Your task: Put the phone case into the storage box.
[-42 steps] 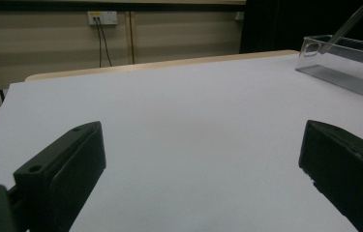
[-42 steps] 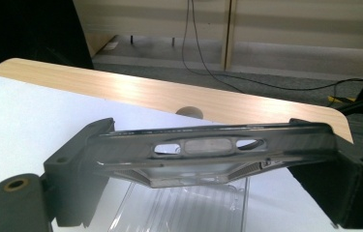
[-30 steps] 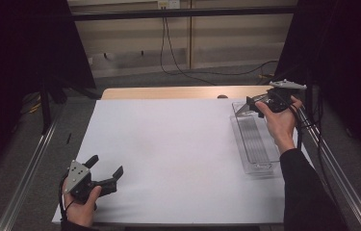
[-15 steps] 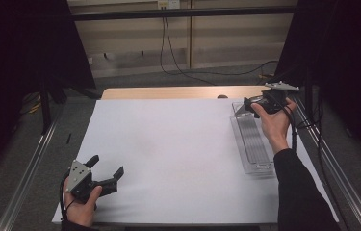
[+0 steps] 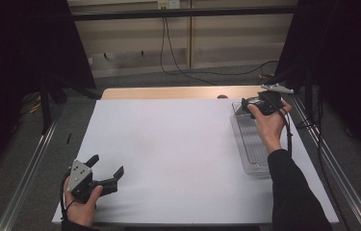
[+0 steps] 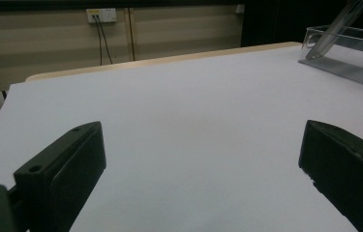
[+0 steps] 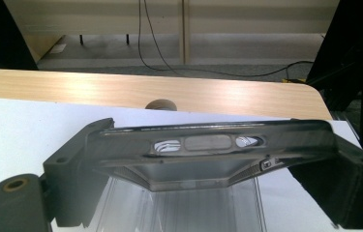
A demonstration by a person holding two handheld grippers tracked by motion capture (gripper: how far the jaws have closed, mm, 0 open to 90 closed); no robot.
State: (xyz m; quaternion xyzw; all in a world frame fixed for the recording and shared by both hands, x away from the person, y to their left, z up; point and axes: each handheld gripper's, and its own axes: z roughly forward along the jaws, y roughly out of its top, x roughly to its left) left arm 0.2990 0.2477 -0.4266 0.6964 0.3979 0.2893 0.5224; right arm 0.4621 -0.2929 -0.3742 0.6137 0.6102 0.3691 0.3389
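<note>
Where right gripper point(image 5: 248, 107) clamps, clear ribbed tray point(image 5: 254, 144)

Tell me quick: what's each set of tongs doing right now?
Left tongs: open, holding nothing, low over the white sheet.
Right tongs: closed on the far end wall of the clear tray.

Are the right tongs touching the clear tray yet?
Touching: in the right gripper view, the right tongs have both jaws pressed against the ends of the clear tray rim.
</note>
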